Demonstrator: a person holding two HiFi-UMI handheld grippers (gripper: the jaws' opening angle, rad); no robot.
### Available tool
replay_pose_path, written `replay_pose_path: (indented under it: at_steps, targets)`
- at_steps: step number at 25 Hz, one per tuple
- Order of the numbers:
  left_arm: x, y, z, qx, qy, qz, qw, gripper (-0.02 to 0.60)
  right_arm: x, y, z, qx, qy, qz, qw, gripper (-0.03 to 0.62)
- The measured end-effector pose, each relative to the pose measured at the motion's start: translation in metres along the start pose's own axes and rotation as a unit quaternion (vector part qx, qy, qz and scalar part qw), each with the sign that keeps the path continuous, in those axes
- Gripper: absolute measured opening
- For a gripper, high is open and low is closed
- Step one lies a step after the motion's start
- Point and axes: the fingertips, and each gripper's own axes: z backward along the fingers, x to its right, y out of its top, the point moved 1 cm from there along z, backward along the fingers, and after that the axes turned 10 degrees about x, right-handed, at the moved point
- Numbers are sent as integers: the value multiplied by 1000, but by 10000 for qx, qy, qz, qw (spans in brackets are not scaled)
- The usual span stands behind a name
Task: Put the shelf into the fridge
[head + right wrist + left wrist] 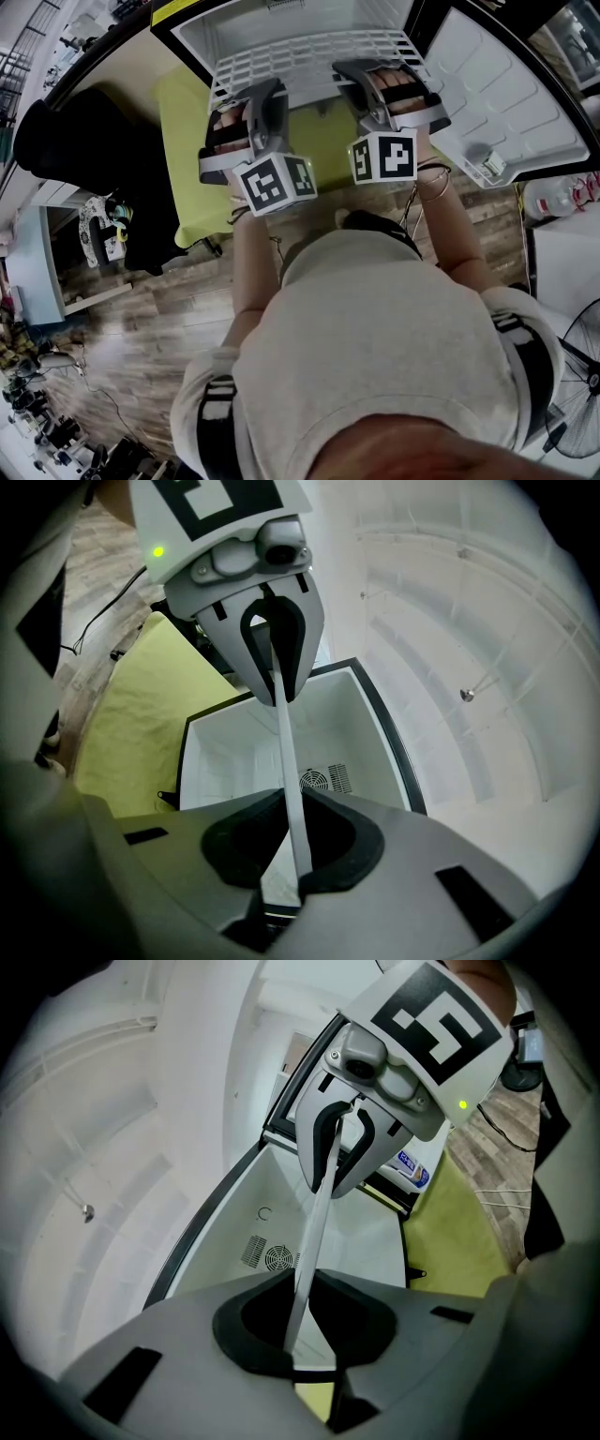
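Note:
The white slatted shelf (309, 52) hangs level in front of the open fridge (281, 17), far side toward the cavity. My left gripper (251, 97) is shut on the shelf's near edge at the left. My right gripper (364, 73) is shut on the same edge at the right. In the left gripper view the shelf's edge (314, 1232) is a thin white strip running from my left gripper (300, 1321) to the right gripper (339, 1152). In the right gripper view the strip (286, 752) runs from my right gripper (289, 850) to the left gripper (274, 658).
The fridge door (511, 103) stands open to the right, its inner racks facing up. A round fan grille (315, 781) shows on the fridge's back wall. A yellow-green cloth (183, 159) lies left of the fridge, a dark bulky object (75, 141) beyond it. A floor fan (574, 394) stands at lower right.

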Motion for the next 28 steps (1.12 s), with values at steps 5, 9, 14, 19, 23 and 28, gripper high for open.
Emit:
replay_pose_path:
  at_steps: [5,9,14,19,23,28]
  targets:
    - [0,1,1,-11,-3,-10,10000,61,1,0,-1,71,3,36,10000,54]
    - [-1,1,1,7,4,5,10000,60,1,0,-1,76,2,95,9999,54]
    - [0,1,1,15,-6,-13,10000,60,1,-1,-3,117,13,74,9999,54]
    - [1,2,-1,1,-32,-6,10000,60,0,-4,-4,148,56,41,9999,54]
    - [1,3,-2,-20,-32,-18,10000,60,1,-6,-6,181,55,11,9998,52]
    - [3,3,-4,-64,-20,17,10000,60,-1,-7,-8,226,46,2,9997,54]
